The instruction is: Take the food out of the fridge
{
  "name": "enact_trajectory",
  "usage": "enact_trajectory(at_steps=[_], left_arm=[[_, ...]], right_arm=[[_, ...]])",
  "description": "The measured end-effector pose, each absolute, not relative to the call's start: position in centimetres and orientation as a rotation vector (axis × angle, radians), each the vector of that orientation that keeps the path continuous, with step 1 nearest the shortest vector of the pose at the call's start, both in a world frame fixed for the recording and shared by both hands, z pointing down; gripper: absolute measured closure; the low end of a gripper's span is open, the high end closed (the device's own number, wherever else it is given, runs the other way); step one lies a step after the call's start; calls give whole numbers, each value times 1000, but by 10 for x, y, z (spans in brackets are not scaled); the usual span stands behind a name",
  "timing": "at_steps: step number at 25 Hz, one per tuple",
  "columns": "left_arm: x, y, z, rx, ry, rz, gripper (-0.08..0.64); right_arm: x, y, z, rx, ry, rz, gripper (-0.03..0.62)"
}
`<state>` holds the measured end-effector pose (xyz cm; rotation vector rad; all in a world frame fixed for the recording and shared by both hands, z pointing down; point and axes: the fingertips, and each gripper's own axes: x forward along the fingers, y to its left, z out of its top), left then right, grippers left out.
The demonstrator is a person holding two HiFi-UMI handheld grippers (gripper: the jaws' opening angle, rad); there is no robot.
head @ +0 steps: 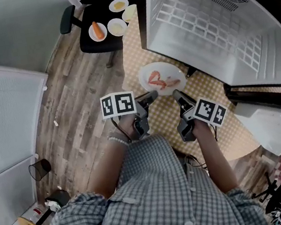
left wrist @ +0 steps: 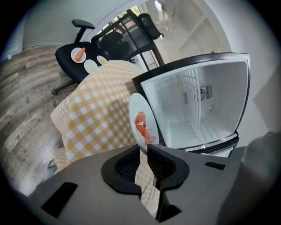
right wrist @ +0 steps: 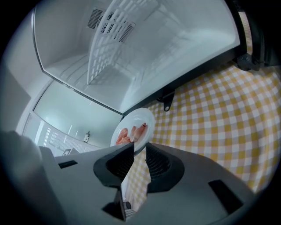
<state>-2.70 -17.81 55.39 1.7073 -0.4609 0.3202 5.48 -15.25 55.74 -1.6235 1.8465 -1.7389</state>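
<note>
A white plate of pink shrimp (head: 161,79) lies on or just over the yellow checked tablecloth (head: 224,135); I cannot tell if it touches. My left gripper (head: 151,96) holds its near left rim. My right gripper (head: 176,93) holds its near right rim. In the left gripper view the plate (left wrist: 141,119) stands on edge, and its rim runs down into the narrow gap of that gripper (left wrist: 144,151). In the right gripper view the plate (right wrist: 134,128) meets the tips of that gripper (right wrist: 139,148) in the same way. The open fridge (head: 211,22) behind the plate holds no food that I can see.
A black office chair (head: 97,40) at the far end of the table carries a plate with a carrot (head: 97,31) and two more small plates (head: 117,26). A white fridge door (head: 3,121) stands at the left. A small bin (head: 40,167) sits on the wooden floor.
</note>
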Motion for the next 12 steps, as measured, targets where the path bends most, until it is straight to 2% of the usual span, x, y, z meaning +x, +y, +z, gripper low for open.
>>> enact_trajectory(at_steps=[12], left_arm=[[-28,-174,591,1632,-470,403,491]], right_arm=[[54,-147,592,-1671,1770,-1859,522]])
